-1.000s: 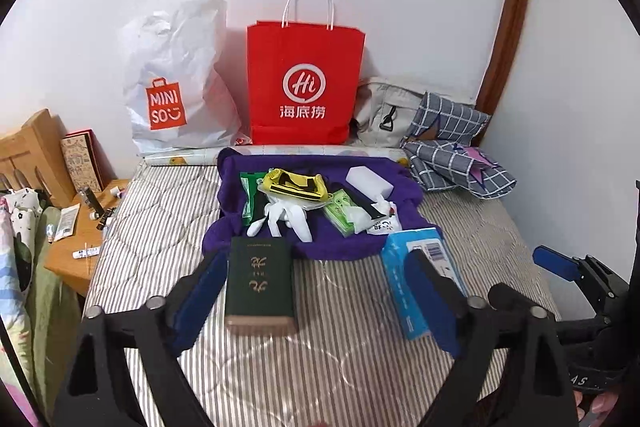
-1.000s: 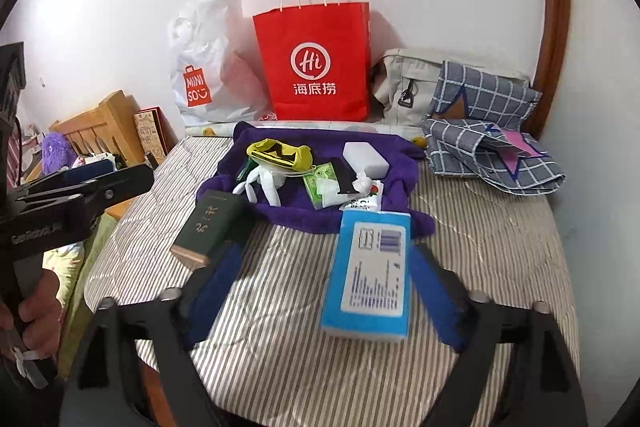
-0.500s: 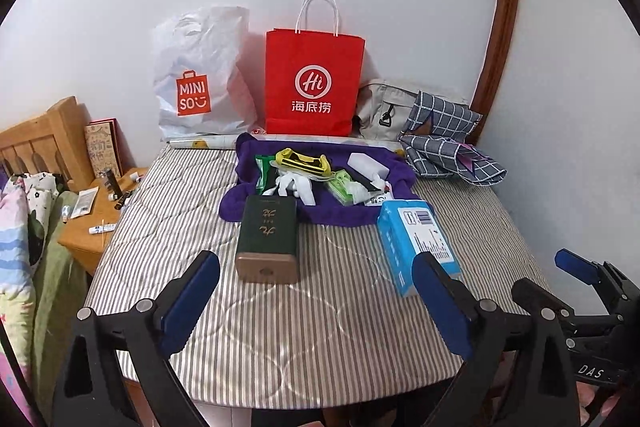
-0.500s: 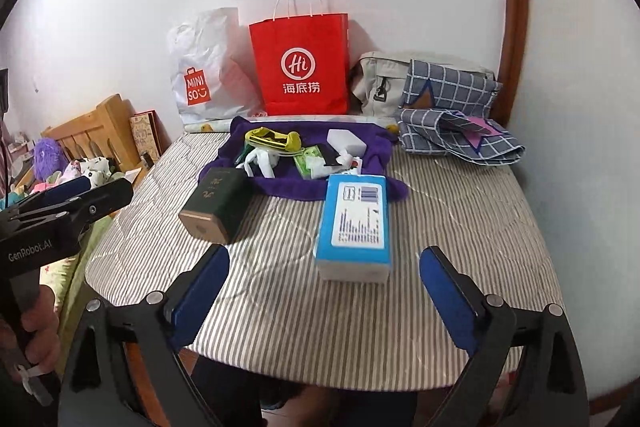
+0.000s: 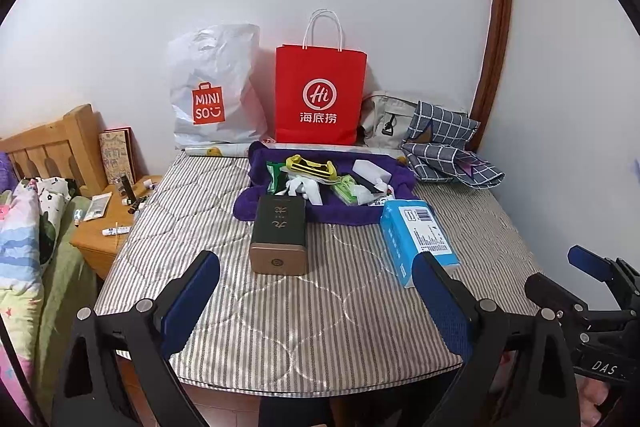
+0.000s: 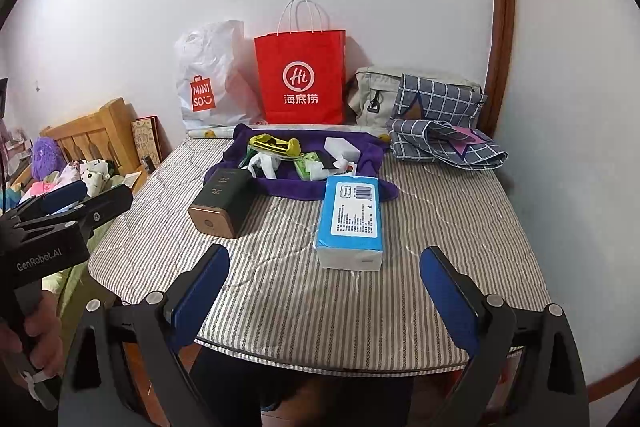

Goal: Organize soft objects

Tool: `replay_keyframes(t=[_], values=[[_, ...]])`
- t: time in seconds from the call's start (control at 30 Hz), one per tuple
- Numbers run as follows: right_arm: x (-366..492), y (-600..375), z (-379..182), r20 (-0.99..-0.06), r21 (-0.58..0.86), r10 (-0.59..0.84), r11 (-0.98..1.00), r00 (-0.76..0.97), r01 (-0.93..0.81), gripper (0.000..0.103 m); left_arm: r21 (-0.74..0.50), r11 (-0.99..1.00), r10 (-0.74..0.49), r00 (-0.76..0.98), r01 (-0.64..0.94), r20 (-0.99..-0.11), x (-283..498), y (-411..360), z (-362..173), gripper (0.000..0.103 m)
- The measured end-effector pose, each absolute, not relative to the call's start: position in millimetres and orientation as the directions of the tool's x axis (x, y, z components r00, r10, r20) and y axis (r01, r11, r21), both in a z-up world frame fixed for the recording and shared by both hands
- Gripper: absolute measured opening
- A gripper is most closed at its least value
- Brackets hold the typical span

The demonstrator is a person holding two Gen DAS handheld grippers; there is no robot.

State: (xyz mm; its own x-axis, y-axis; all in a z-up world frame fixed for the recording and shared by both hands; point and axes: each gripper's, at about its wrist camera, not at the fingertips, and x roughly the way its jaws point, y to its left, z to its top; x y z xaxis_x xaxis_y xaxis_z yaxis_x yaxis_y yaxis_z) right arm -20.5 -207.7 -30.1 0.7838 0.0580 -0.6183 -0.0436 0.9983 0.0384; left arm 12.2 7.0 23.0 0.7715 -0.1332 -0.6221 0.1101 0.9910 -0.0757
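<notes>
A purple towel (image 5: 256, 211) (image 6: 280, 187) lies mid-mattress with a yellow item (image 5: 310, 167), white pieces and green packets on it. In front of it sit a dark green box with a gold end (image 5: 280, 239) (image 6: 222, 201) and a blue tissue pack (image 5: 416, 239) (image 6: 352, 219). A grey checked cloth (image 5: 448, 155) (image 6: 440, 143) lies crumpled at the back right. My left gripper (image 5: 316, 275) is open and empty, short of the box. My right gripper (image 6: 324, 263) is open and empty, short of the tissue pack.
A red paper bag (image 5: 320, 95), a white Miniso bag (image 5: 212, 91) and a beige bag (image 5: 384, 119) stand against the wall. A wooden bedside table (image 5: 100, 235) with small items is at the left, beside bedding. The striped mattress (image 5: 300, 327) ends near both grippers.
Both grippers have drawn back from the mattress. The box and the tissue pack, earlier between the fingers, now lie ahead of the fingertips, and the mattress's near edge shows.
</notes>
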Motion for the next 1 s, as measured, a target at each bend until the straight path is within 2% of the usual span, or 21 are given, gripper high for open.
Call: replay_keyframes(t=[1.0], values=[[-29,-202,-24,-0.603,0.06,0.082,0.997,0.793,-0.058,0.095,-0.078,0.99,-0.138,0.786,0.115,-0.603,0,12,32,0.097]])
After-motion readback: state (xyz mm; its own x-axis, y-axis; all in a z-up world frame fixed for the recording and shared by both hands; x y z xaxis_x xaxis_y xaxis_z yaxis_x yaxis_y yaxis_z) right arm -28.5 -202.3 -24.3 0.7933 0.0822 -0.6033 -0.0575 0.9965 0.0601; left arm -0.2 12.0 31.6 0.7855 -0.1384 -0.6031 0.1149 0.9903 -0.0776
